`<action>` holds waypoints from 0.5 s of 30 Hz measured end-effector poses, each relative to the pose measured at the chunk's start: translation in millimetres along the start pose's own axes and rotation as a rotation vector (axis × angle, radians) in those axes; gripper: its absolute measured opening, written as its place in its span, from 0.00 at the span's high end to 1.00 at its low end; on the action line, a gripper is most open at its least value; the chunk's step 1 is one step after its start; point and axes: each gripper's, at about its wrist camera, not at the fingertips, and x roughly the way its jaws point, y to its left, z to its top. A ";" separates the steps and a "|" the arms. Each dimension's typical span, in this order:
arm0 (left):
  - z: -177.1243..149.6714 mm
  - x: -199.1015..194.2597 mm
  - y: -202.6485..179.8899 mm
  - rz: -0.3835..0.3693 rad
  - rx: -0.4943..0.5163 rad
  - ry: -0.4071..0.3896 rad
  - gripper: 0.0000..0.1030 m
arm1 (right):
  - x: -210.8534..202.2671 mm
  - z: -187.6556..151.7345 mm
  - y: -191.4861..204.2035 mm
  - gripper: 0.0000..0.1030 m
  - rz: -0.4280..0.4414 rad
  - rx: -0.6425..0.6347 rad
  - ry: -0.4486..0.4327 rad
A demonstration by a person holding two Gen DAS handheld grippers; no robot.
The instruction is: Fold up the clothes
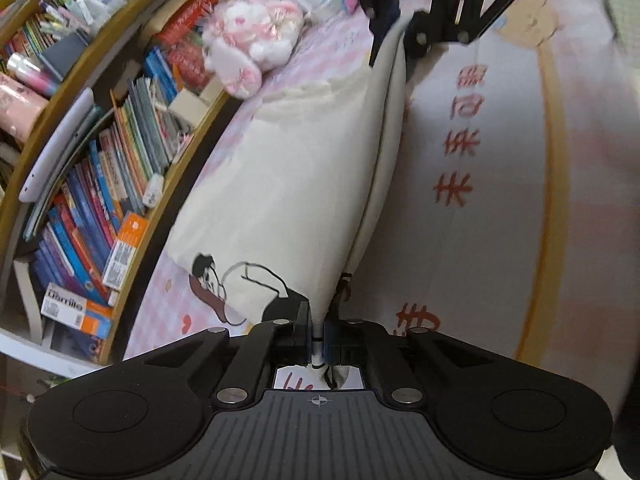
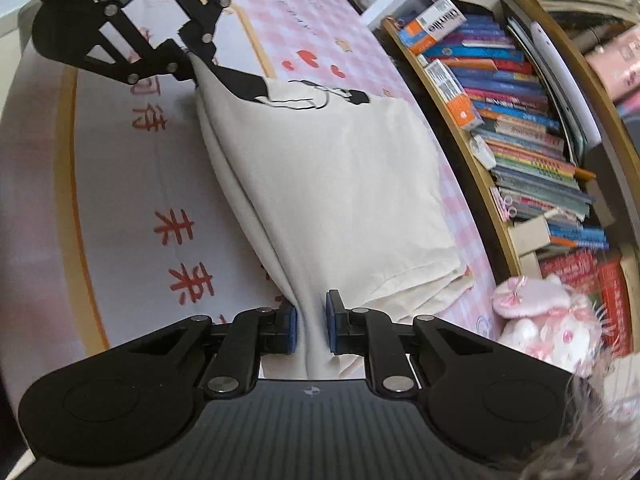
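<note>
A cream T-shirt (image 1: 296, 184) with a black cartoon print is stretched between my two grippers above the bed; its free part hangs onto the pink checked bedspread (image 1: 168, 300). My left gripper (image 1: 318, 340) is shut on one end of its folded edge. My right gripper (image 2: 312, 328) holds the other end, the cloth (image 2: 320, 184) bunched between its blue pads (image 2: 291, 328). Each gripper shows in the other's view: the right one at the top of the left wrist view (image 1: 394, 36), the left one at the top left of the right wrist view (image 2: 188, 64).
A wooden bookshelf (image 1: 80, 184) full of books runs along the bed's side; it also shows in the right wrist view (image 2: 532, 128). A pink and white plush toy (image 1: 252, 40) lies on the bed by the shelf. The bedspread has red characters (image 1: 456, 168) and an orange border.
</note>
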 end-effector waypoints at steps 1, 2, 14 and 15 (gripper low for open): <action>-1.1 -7.0 1.4 -0.009 0.007 -0.015 0.96 | -4.5 0.7 -0.6 0.87 0.006 0.008 0.004; -2.1 -14.0 2.8 -0.019 0.015 -0.029 0.96 | -9.2 1.3 -1.2 0.87 0.013 0.016 0.007; -8.7 -74.3 14.7 -0.125 0.036 -0.145 0.96 | -83.3 13.2 25.6 0.88 0.002 0.081 0.045; -10.6 -76.8 13.7 -0.140 0.032 -0.152 0.96 | -87.4 13.7 29.1 0.88 0.002 0.087 0.052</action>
